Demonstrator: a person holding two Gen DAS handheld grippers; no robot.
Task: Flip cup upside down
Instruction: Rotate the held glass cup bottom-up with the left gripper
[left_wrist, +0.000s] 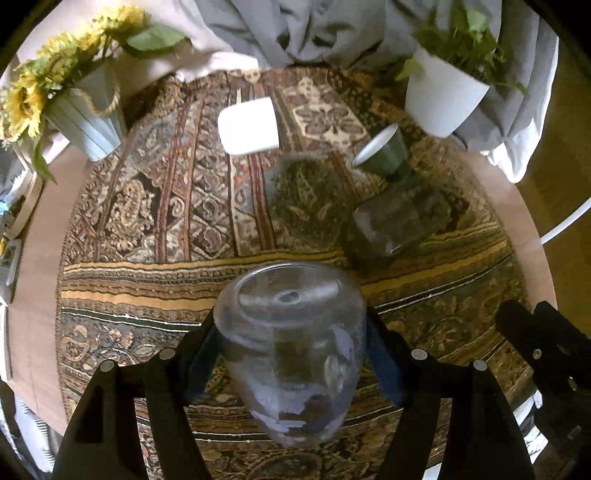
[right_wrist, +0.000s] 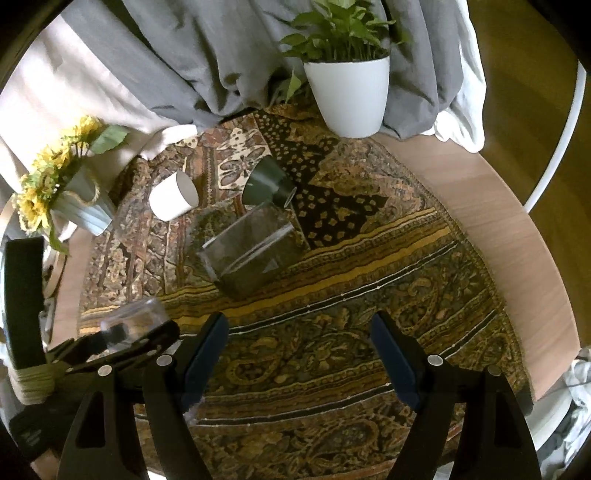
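My left gripper (left_wrist: 291, 350) is shut on a clear glass cup (left_wrist: 291, 350), which is held above the patterned cloth (left_wrist: 166, 229) with its thick base pointing away from the camera. The same cup (right_wrist: 135, 323) shows at the left edge of the right wrist view, between the left gripper's black fingers. My right gripper (right_wrist: 299, 358) is open and empty above the cloth (right_wrist: 369, 295), to the right of the left one; its body shows at the lower right of the left wrist view (left_wrist: 546, 347).
A white cup (left_wrist: 249, 125), a dark green cup (left_wrist: 384, 153) and a clear square glass (left_wrist: 400, 221) lie on their sides on the cloth. A sunflower vase (left_wrist: 85, 110) stands back left, a white plant pot (left_wrist: 443, 96) back right. Grey fabric (right_wrist: 192, 66) hangs behind.
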